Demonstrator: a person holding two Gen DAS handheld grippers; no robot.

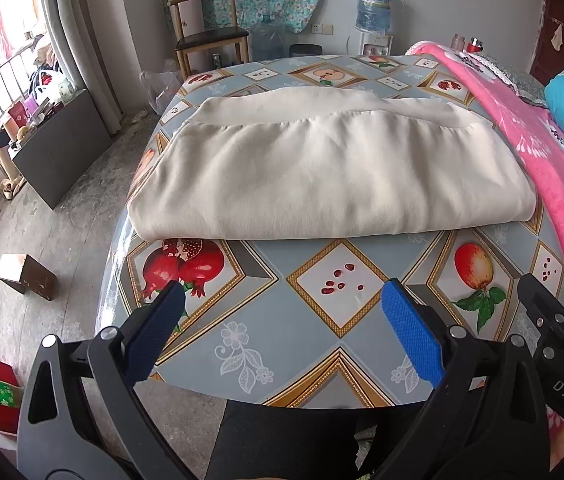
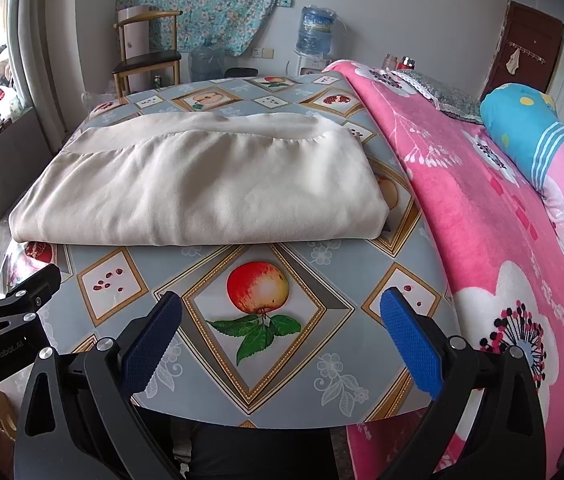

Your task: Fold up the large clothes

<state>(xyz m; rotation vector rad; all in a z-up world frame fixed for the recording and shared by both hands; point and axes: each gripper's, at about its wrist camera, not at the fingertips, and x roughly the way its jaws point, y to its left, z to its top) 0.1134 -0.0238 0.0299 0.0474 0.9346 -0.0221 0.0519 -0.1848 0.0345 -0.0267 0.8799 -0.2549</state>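
Cream garment [image 1: 330,176] folded on table [image 1: 282,344], left gripper [image 1: 282,312] and right gripper [image 2: 282,316] spread, empty

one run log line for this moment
garment: cream garment folded, flat on table | left gripper: open, empty | right gripper: open, empty | contact: none

A folded garment [image 1: 322,172] is laid across the middle of the counter [image 1: 282,320], its folded edge turned toward the near side. Bare counter is left between that edge and the two tools. The left tool [image 1: 282,312] and the right tool [image 2: 282,320] are held side by side over the near edge, apart from the garment, each with its fingers spread. A blanket [image 2: 482,220] is draped along the counter's right side, with a bolster [image 2: 522,132] lying on it. Behind the counter, a chair [image 1: 210,36] is placed at the left and a water dispenser [image 1: 374,20] further right, against the wall.
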